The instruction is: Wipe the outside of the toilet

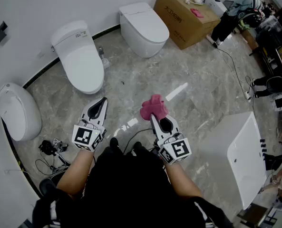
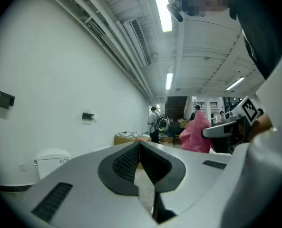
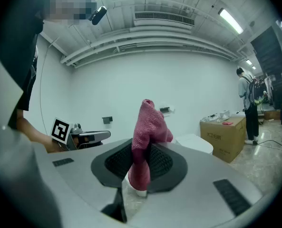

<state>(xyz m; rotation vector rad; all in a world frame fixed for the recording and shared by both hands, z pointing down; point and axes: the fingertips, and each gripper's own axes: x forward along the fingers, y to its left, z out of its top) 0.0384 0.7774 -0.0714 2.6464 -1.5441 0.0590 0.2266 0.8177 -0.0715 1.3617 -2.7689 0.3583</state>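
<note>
The right gripper is clamped on a pink cloth. In the right gripper view the cloth stands up between the dark pads of that gripper and bunches above them. The left gripper is just to its left, and the left gripper view shows its jaws brought together at the tips with nothing between them. Both are held over the marble floor, apart from every toilet. Three white toilets stand along the curved wall, all with lids down: the left toilet nearest, the middle toilet beyond the left gripper, and the far toilet further right. To the right of the far toilet sits a brown cardboard box, closed. On its top lie a small pink thing and some white items too small to make out. At the near right is a large white tub. Its hollow faces away to the right and its inside cannot be seen. A tangle of black cables lies on the floor near the left toilet. People stand at the far right.
</note>
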